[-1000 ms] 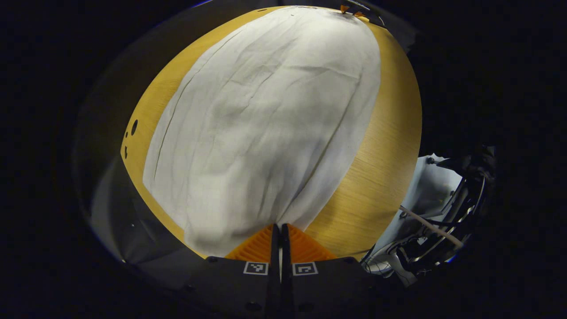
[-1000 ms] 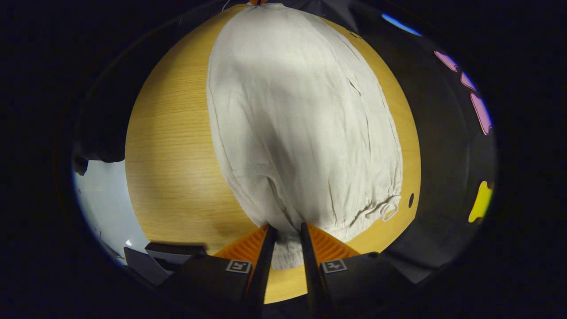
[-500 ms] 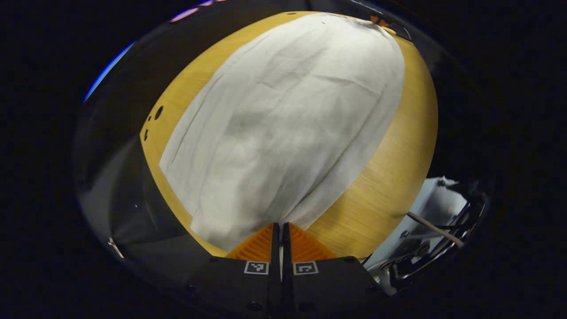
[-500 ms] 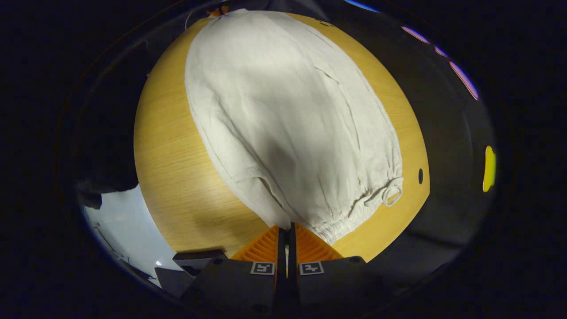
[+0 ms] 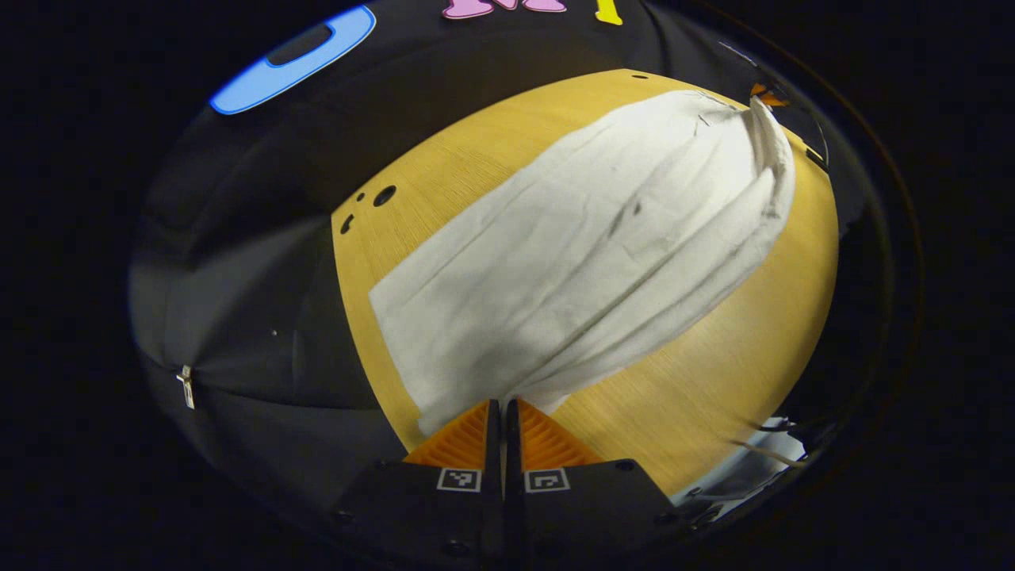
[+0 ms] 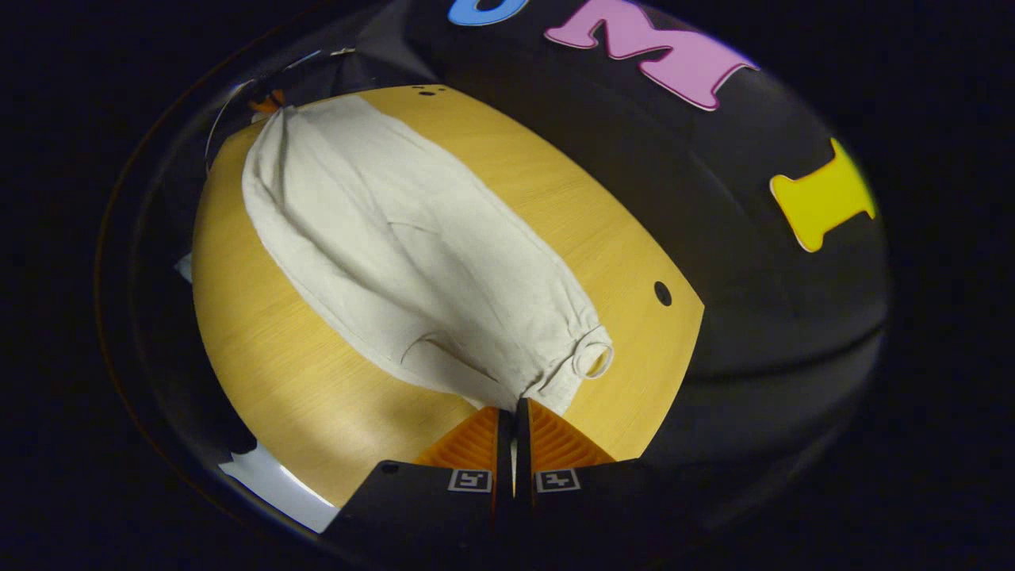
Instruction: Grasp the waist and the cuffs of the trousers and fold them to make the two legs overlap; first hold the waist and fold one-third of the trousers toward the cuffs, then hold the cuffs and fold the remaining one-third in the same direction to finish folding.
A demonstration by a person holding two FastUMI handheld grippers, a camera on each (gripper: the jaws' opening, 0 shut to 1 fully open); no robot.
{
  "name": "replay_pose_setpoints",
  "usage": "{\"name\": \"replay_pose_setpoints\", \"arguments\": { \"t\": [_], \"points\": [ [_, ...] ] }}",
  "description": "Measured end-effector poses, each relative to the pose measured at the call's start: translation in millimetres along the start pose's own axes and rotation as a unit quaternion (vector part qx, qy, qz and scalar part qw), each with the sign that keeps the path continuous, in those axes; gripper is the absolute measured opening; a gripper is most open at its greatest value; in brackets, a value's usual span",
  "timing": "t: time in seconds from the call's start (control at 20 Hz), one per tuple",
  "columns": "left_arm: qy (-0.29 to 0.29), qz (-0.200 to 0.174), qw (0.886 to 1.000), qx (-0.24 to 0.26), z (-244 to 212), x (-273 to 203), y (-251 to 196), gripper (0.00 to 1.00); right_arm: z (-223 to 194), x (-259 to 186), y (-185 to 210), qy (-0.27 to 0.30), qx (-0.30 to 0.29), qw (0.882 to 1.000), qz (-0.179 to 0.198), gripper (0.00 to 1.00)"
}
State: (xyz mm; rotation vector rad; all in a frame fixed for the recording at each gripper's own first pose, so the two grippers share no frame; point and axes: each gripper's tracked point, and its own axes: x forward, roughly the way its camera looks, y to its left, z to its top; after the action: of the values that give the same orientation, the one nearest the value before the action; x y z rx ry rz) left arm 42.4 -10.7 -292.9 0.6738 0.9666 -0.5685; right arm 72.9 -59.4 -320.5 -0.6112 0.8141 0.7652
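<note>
The white trousers (image 5: 587, 254) lie lengthwise on the wooden table (image 5: 714, 381). My left gripper (image 5: 503, 404) is shut on the near cuff corner, and the cloth rises from the table to its tips. In the right gripper view the trousers (image 6: 412, 246) run away to the far left. My right gripper (image 6: 514, 406) is shut on the gathered waistband, beside a drawstring loop (image 6: 593, 358). Each view shows the other gripper small at the far end of the trousers, the right gripper (image 5: 765, 93) and the left gripper (image 6: 266, 103). The near long edge hangs lifted between them.
Bare wood (image 6: 277, 373) lies on the near side of the trousers, and a strip runs behind them. A round hole (image 6: 662, 293) sits near the table's corner by the waist, and small holes (image 5: 384, 195) sit by the cuff end. The black booth wall stands behind.
My right gripper went from open around the waistband to shut on it. Both grippers then rose and tilted, lifting the near edge of the trousers off the table.
</note>
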Motion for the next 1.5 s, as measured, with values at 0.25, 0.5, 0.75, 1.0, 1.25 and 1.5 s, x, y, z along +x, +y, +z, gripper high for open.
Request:
{"name": "replay_pose_setpoints", "arguments": {
  "t": [0.25, 0.5, 0.75, 1.0, 1.25, 1.5],
  "points": [
    [-0.006, 0.016, 0.998, -0.064, 27.5, 25.9, 32.6, 0.05, 22.6, 16.1, -35.1, -0.018, 0.084, 0.996, -0.036, 0.05],
    [-0.015, 0.028, 0.994, -0.101, 59.8, 41.9, 55.5, 0.05, 36.0, 49.7, -49.4, -0.01, 0.115, 0.992, -0.045, 0.05],
    [0.013, 0.034, 0.987, -0.155, 63.4, 76.6, 73.1, 0.05, 30.7, 85.8, -61.0, 0.015, 0.173, 0.984, -0.039, 0.05],
    [0.063, 0.043, 0.982, -0.172, 44.4, 111.3, 79.6, 0.05, 19.3, 125.8, -61.6, 0.053, 0.229, 0.972, -0.028, 0.05],
    [0.076, 0.05, 0.981, -0.17, 42.0, 120.0, 78.2, 0.06, 16.4, 157.2, -61.6, 0.076, 0.338, 0.938, -0.02, 0.06],
    [0.066, 0.062, 0.981, -0.171, 44.4, 115.1, 82.6, 0.33, 48.1, 155.7, -73.6, 0.003, 0.494, 0.87, 0.005, 0.51]
  ]
}}
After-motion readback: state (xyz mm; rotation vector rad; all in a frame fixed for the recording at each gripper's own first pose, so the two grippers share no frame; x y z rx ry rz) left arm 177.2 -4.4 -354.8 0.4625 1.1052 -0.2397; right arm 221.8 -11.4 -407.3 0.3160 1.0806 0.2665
